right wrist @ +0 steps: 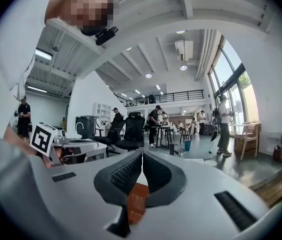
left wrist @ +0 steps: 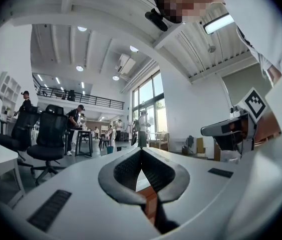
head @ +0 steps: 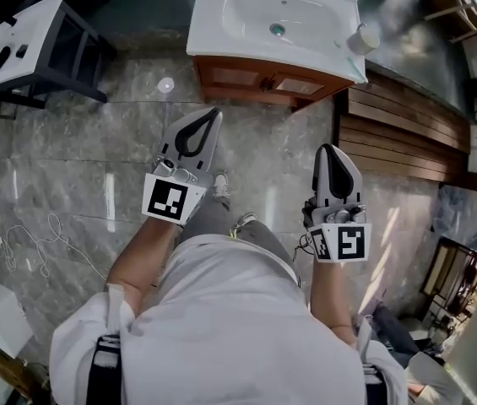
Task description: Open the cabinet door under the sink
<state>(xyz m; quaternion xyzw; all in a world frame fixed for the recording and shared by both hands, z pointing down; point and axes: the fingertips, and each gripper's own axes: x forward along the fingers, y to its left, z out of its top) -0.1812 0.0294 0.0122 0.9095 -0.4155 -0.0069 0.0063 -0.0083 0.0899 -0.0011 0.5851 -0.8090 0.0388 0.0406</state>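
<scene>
From the head view I see the cabinet door [head: 235,77] under the white sink [head: 246,36] at the far side. It looks shut and is well apart from my left gripper [head: 214,115] and right gripper [head: 329,148]. Only the gripper views show the hall's office chair [left wrist: 48,139]. There both jaws meet at their tips, empty.

Ahead of your left jaws, a small round disc [head: 165,84] lies on the grey floor [head: 94,142]. A white cable [head: 31,243] trails well to their left. Wooden steps [head: 407,133] run ahead and right of your right jaws. Beyond the left jaws' tips, to their left, stands a black office chair [left wrist: 48,134].
</scene>
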